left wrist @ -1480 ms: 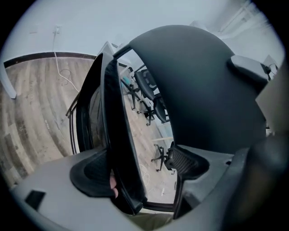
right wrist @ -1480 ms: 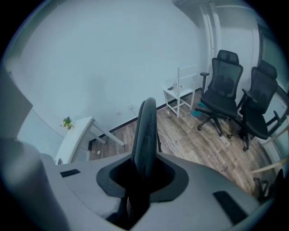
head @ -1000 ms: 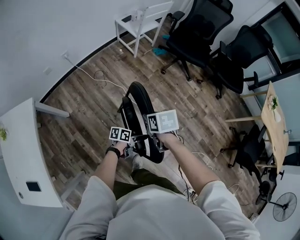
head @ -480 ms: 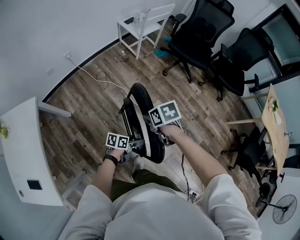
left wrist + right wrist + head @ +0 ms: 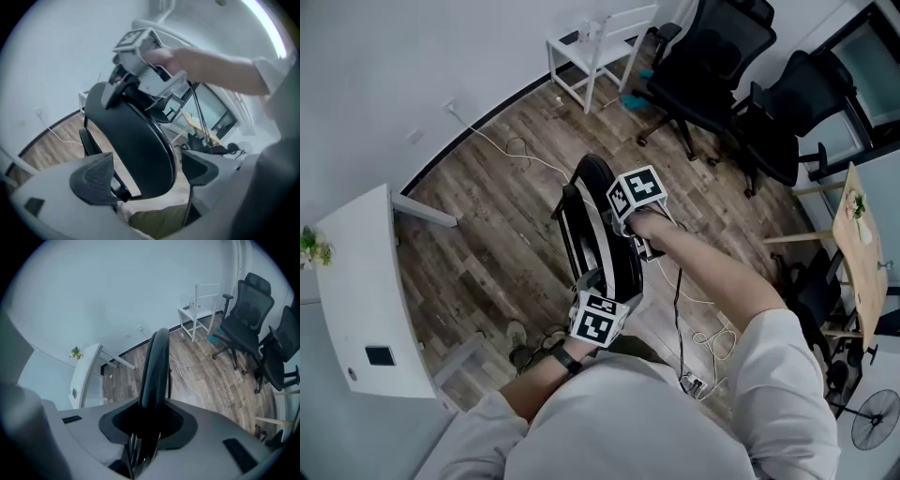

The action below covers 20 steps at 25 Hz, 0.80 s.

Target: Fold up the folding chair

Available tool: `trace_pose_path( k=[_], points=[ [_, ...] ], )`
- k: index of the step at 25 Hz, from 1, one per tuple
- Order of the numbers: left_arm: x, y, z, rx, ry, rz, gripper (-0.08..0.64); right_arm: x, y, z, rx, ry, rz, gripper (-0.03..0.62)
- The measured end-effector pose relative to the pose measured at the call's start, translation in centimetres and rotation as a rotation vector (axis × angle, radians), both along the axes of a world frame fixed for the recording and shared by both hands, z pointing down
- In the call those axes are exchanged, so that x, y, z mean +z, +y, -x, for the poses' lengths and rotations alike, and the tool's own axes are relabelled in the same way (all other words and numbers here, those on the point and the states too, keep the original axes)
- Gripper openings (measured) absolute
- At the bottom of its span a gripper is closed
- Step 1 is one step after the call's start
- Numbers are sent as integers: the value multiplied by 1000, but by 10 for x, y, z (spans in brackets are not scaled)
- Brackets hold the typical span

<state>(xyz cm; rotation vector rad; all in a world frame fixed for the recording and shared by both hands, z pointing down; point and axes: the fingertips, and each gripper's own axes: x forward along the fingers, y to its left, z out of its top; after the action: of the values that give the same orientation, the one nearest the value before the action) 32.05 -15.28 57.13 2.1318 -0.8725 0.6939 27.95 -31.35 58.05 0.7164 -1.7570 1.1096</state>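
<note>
The black folding chair (image 5: 602,234) stands edge-on on the wood floor, its round seat (image 5: 136,140) nearly upright. My right gripper (image 5: 630,246) holds the seat's upper rim (image 5: 157,362). Its jaws have just been closing a little, and they are shut on that thin edge (image 5: 146,430). My left gripper (image 5: 598,289) is at the seat's near, lower end. Its jaws have just been opening and stand wide, the pads (image 5: 93,176) clear of the seat's lower edge that lies between them. In the left gripper view the right gripper (image 5: 123,89) clamps the top of the seat.
Two black office chairs (image 5: 712,66) and a small white chair (image 5: 600,42) stand at the far wall. A white desk (image 5: 366,300) is at the left and a wooden table (image 5: 853,248) at the right. White cables (image 5: 516,155) lie on the floor. A shoe (image 5: 517,333) shows below.
My left gripper has left the chair's left side, risen and swung to the seat's near end. The right gripper's cube has turned with the seat. The seat stands more upright.
</note>
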Motion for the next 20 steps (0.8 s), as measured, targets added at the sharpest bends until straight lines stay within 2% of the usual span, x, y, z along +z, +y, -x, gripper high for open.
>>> trace_pose_path(
  k=[3,6,9,13,20],
  points=[
    [11,-7,-23,21,-200,-70,448,-2,3,9,1,11,-2,107],
    [26,-25,-29,-28,-313,-108,446,-4,5,19,26,22,-24,103],
    [30,-31,-22,-73,-330,-140,442,-5,6,25,41,38,-55,92],
    [28,-28,-8,-68,-344,-118,406,-6,8,37,65,43,-67,87],
    [23,-11,52,-113,-326,-84,356,-11,26,95,50,75,-89,91]
  ],
)
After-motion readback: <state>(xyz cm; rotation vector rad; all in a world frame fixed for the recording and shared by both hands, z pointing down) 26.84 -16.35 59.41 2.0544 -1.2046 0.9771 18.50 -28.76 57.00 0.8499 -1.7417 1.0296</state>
